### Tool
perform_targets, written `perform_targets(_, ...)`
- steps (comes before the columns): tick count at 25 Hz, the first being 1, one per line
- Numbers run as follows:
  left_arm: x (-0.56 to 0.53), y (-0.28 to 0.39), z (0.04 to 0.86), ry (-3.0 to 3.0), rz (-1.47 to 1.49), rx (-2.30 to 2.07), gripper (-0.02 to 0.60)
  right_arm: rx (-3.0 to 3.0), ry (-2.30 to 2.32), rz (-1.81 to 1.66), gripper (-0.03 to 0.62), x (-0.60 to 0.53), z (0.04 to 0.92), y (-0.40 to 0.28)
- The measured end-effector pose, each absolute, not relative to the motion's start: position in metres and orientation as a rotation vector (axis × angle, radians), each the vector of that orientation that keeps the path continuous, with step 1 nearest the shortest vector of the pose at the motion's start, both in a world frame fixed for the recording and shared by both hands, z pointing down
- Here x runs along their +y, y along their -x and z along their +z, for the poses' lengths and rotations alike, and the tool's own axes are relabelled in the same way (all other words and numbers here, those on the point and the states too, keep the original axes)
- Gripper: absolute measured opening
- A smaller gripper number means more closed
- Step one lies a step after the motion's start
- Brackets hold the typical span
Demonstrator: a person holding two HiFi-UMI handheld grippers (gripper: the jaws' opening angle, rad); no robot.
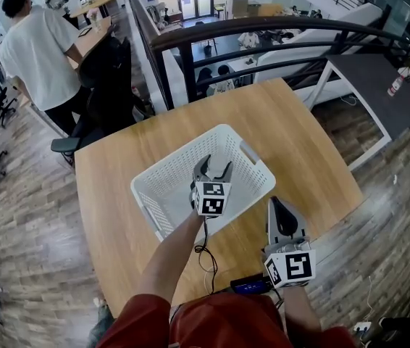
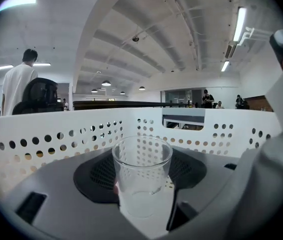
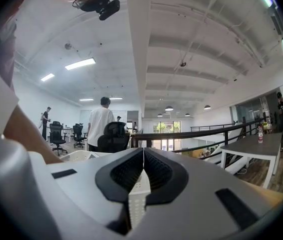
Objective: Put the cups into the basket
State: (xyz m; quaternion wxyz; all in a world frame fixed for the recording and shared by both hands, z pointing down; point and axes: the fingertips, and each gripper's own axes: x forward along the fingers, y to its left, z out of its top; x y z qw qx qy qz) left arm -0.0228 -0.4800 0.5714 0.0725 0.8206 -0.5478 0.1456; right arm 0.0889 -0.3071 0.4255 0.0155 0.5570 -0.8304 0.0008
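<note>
Clamping the clear cup (image 2: 142,174) upright in wide-set jaws inside the white basket (image 1: 163,182), the left gripper (image 1: 213,171) should seat its base before releasing; the right gripper (image 1: 283,210), closed empty, hangs at the basket's 4 o'clock.

on surface (image 1: 299,136), basket (image 1: 165,183) at centre; in basket, left tool (image 1: 213,169) with cup (image 2: 141,176) between jaws; right of basket, right tool (image 1: 279,209).

Left gripper (image 1: 213,169) is tipped a bit downward, jaws wide and clamped on a clear cup (image 2: 141,171), bare forearm (image 1: 172,256) stretched out behind it. Right gripper (image 1: 278,205) hangs level near the table's (image 1: 299,136) front edge, jaws pressed together, nothing in them.
</note>
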Motion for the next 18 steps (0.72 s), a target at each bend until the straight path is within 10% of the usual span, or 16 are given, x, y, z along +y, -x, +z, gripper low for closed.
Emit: perform_targets(18,-0.483,0.020,0.612,-2.356,0.490,-1.644,0.285,-2.564,-1.724,0.018,0.012,-0.315,0.430,-0.098)
